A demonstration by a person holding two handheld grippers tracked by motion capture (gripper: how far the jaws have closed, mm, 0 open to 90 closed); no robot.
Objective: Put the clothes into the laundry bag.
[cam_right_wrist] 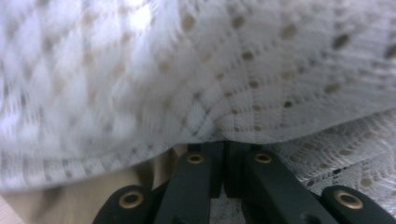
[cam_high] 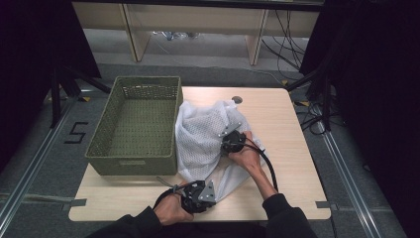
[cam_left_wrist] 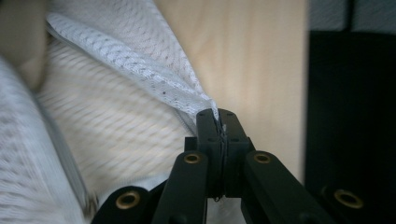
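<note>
on a pale wooden tabletop [cam_high: 277, 129], a person works a white perforated mesh fabric bag [cam_high: 203, 136] w/ two handheld tools. the left gripper [cam_left_wrist: 217, 116] is clamped tight on a corner of the mesh at the near edge; the right gripper [cam_right_wrist: 226, 144] has its jaws pressed together w/ a fold of the same fabric pinched between them, approx. mid-cloth. the bag lies crumpled on the tabletop, its left side touching the olive-green woven plastic basket [cam_high: 136, 124], which stands empty at the table's left. judging by that, the work looks early: cloth gripped at two spots, but neither spread flat nor folded, and nothing in the basket yet. beyond the table: grey floor, light wood shelving legs, loose black cables, dark curtains both sides.
</note>
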